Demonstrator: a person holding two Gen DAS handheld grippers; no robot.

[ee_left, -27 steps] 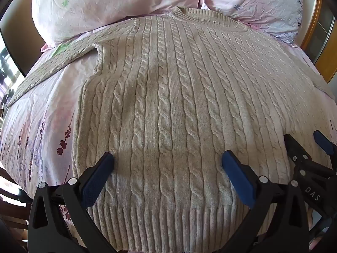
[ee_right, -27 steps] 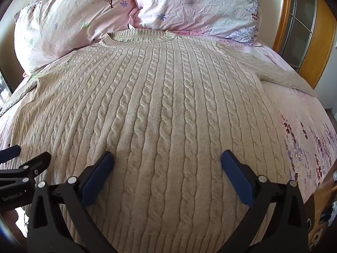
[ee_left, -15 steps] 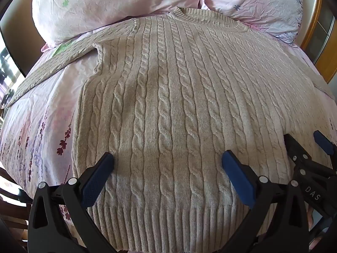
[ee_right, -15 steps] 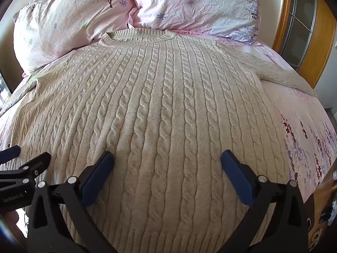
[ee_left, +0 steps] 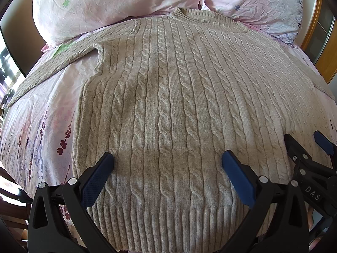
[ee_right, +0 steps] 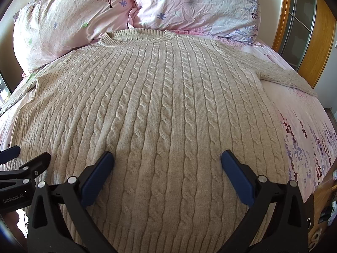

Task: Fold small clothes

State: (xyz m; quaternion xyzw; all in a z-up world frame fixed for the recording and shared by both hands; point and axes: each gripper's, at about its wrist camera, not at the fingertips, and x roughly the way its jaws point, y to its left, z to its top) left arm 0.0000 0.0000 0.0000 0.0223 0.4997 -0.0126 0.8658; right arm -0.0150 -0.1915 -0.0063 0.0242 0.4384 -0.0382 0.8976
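A beige cable-knit sweater (ee_left: 168,97) lies flat and face up on a bed, collar toward the pillows, sleeves spread to both sides. It also fills the right wrist view (ee_right: 164,109). My left gripper (ee_left: 167,158) is open and empty above the left part of the ribbed hem (ee_left: 168,225). My right gripper (ee_right: 167,158) is open and empty above the lower right part of the body. Each gripper shows at the edge of the other's view: the right one (ee_left: 303,147) and the left one (ee_right: 25,156).
Two pink floral pillows (ee_right: 69,19) (ee_right: 200,8) lie at the head of the bed. The pink flowered sheet (ee_left: 38,122) shows on both sides (ee_right: 305,126). A wooden frame with glass panes (ee_right: 299,25) stands at the right.
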